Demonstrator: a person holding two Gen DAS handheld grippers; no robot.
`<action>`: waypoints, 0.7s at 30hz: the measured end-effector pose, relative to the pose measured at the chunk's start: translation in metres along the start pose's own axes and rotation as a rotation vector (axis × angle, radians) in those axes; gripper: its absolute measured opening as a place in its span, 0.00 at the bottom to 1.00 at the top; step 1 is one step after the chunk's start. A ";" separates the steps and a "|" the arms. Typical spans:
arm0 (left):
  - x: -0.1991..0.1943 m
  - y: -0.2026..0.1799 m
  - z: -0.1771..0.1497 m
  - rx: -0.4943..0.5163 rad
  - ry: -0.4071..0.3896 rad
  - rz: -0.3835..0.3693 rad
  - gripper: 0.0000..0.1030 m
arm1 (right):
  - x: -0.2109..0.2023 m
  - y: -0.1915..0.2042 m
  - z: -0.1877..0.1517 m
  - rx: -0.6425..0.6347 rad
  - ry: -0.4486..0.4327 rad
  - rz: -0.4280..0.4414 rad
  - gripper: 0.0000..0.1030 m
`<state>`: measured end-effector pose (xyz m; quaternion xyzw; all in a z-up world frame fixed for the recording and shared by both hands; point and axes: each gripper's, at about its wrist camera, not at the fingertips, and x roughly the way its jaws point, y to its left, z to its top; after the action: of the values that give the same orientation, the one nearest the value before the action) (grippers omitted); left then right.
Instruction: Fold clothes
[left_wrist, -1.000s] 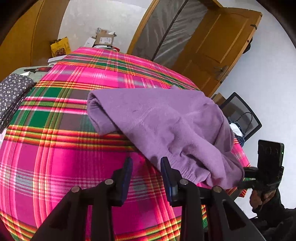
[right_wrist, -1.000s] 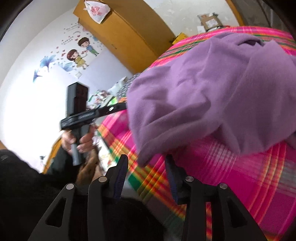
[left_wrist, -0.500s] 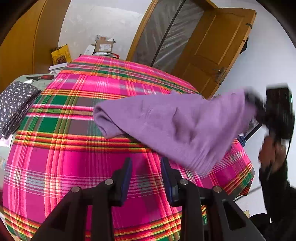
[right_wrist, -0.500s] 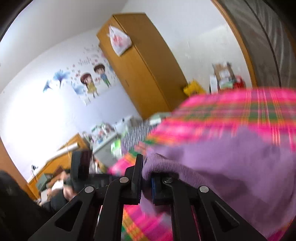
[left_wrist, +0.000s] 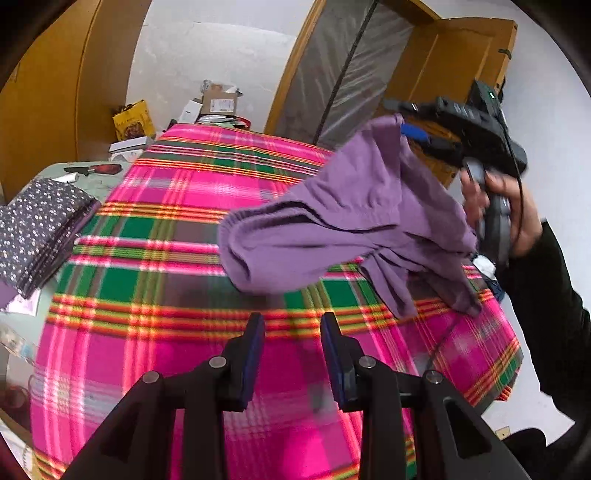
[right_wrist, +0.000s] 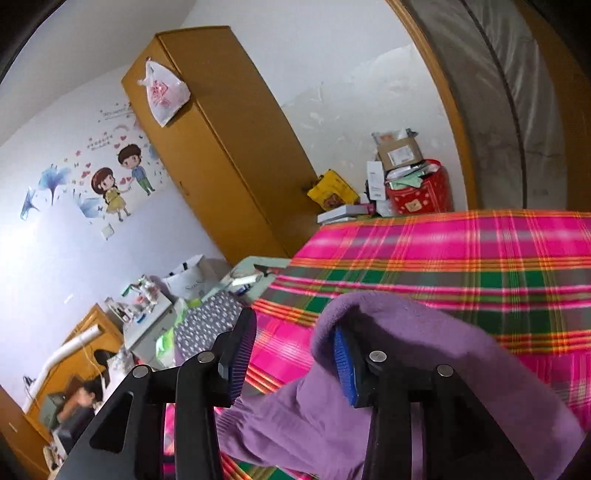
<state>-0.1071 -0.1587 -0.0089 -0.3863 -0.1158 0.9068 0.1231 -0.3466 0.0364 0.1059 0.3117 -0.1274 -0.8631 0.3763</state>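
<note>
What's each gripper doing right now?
Left gripper: open, empty.
Right gripper: open, purple garment draped over one finger.

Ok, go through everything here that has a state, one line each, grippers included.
left gripper: open, empty, above the plaid cloth.
right gripper: open, with the purple garment draped over one finger.
purple garment: unfolded, one end raised, the other sagging to the plaid cloth.
dotted fabric: folded, lying flat beside the plaid cloth.
wardrobe: doors shut.
</note>
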 end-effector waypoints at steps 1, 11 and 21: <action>0.003 0.001 0.004 0.008 0.005 0.014 0.31 | 0.001 -0.006 -0.004 0.025 0.008 -0.002 0.41; 0.025 -0.012 0.043 0.140 0.018 0.082 0.31 | -0.059 -0.040 -0.063 0.173 -0.003 -0.007 0.41; 0.083 -0.070 0.087 0.418 0.043 0.047 0.31 | -0.109 -0.049 -0.137 0.268 -0.067 0.001 0.41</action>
<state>-0.2172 -0.0772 0.0155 -0.3744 0.0863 0.9052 0.1818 -0.2309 0.1519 0.0264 0.3302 -0.2541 -0.8481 0.3273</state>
